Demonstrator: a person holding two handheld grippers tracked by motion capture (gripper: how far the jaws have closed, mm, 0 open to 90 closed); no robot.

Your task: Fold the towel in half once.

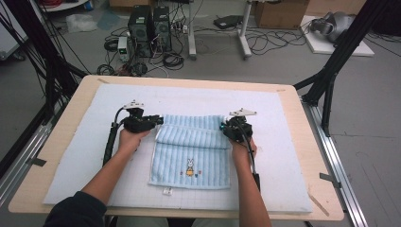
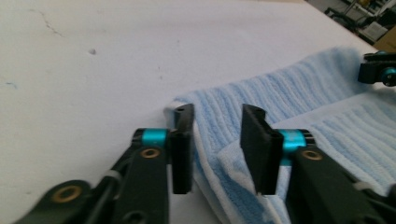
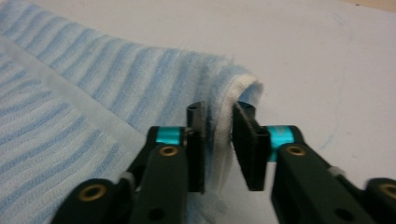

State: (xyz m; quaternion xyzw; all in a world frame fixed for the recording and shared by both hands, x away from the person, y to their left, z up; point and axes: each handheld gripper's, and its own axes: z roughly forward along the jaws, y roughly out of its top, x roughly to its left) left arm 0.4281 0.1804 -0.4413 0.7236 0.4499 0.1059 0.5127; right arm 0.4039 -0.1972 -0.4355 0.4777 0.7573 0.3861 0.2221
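The left gripper (image 2: 217, 140) is seen with its jaws parted, the folded corner of the blue striped towel (image 1: 191, 151) lying between them without being pressed; the right gripper (image 3: 219, 140) is likewise spread, the towel's rolled right edge standing loose in its gap. In the high view both are held low at the two ends of the fold, the left gripper (image 1: 150, 122) at the left end and the right gripper (image 1: 231, 130) at the right. The towel is spread on the white padded mat (image 1: 85, 156) at the middle of the table (image 1: 47, 189), its far edge already turned toward the person, so one fold is judged done and released; a further fold appears to be left, with the rabbit motif (image 1: 190, 167) uncovered on the near half. Nothing is found in the way on the mat besides a small white tag (image 1: 167, 191) just below the towel's near edge. Computer towers (image 1: 151, 26) and cables are seen on the floor beyond the table.
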